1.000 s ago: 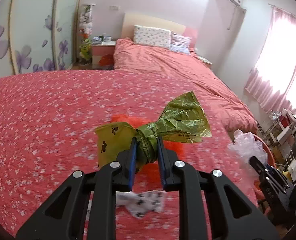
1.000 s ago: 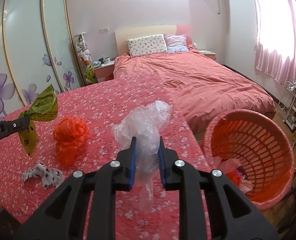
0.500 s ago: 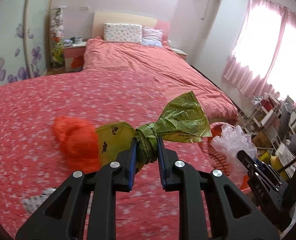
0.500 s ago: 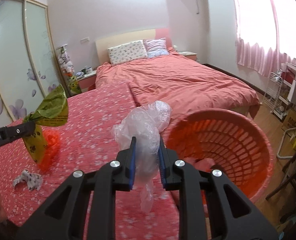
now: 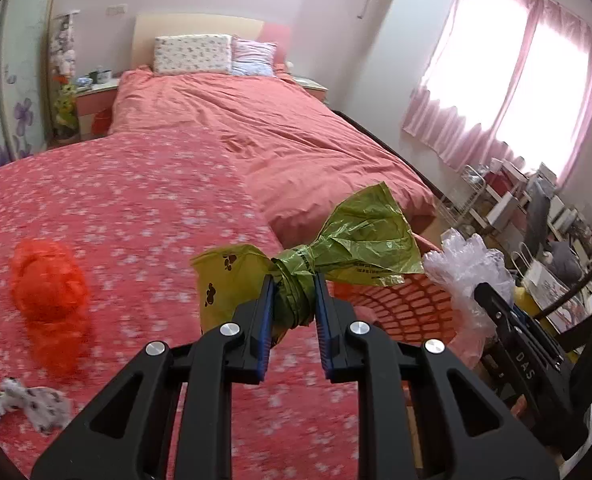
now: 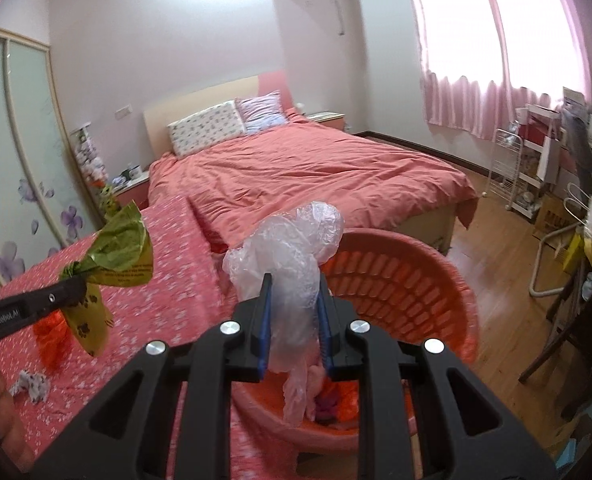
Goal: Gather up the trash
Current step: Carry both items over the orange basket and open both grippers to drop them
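My left gripper (image 5: 294,296) is shut on the knotted neck of a green plastic bag (image 5: 360,240), held above the red flowered bedspread (image 5: 136,208) near its right edge. It also shows in the right wrist view (image 6: 112,248). My right gripper (image 6: 294,312) is shut on a crumpled clear plastic bag (image 6: 292,248) and holds it over the orange laundry-style basket (image 6: 416,280), which has pink and orange trash at its bottom. In the left wrist view the basket (image 5: 396,308) lies just behind the green bag. An orange bag (image 5: 48,296) and a spotted scrap (image 5: 28,404) lie on the bedspread.
A made bed (image 6: 316,172) with pillows fills the middle of the room. Sliding wardrobe doors (image 6: 20,152) stand at left. A white rack (image 6: 508,168), chairs and cluttered shelves (image 6: 576,208) line the right wall by the curtained window. Wood floor (image 6: 496,248) lies beyond the basket.
Both grippers have swung right with their bags. The right gripper went from above the bedspread to over the basket. The orange bag and spotted scrap have slid left in view.
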The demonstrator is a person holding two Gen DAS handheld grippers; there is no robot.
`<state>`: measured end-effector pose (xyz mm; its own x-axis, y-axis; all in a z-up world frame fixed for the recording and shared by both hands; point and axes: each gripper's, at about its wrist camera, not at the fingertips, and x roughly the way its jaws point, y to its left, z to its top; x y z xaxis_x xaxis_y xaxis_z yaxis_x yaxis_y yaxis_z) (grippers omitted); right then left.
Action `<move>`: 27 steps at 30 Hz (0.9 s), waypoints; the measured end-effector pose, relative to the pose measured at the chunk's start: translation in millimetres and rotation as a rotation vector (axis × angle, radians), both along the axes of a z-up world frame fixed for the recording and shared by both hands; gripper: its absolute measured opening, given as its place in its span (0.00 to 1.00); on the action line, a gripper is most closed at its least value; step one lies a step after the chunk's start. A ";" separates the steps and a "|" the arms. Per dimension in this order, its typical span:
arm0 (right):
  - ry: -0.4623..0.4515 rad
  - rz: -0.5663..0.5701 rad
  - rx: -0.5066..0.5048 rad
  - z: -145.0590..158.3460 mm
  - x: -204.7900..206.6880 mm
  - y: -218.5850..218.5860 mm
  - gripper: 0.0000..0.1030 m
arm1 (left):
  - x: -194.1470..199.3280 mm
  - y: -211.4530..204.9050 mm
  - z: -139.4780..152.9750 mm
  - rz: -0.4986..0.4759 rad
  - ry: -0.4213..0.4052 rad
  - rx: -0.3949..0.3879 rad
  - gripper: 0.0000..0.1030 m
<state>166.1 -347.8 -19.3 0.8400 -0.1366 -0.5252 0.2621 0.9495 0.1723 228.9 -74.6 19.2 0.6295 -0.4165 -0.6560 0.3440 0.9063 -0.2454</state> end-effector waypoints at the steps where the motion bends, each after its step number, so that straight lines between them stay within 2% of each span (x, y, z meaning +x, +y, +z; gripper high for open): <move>1: -0.001 -0.011 0.003 -1.0 -0.7 -5.6 0.20 | 1.0 -4.3 -0.7 -0.008 0.003 -0.002 0.19; 10: 0.003 -0.079 0.027 -10.8 -0.4 -37.7 0.20 | 6.4 -58.7 -13.9 -0.093 0.036 -0.008 0.19; 19: 0.011 -0.126 0.054 -21.5 3.4 -65.9 0.21 | 14.3 -90.5 -24.6 -0.149 0.084 -0.028 0.19; 25: 0.030 -0.142 0.073 -32.0 9.7 -77.6 0.27 | 18.7 -110.2 -34.0 -0.190 0.123 -0.014 0.20; 27: 0.036 -0.146 0.077 -35.5 10.9 -79.2 0.34 | 19.5 -112.6 -37.0 -0.199 0.132 -0.005 0.23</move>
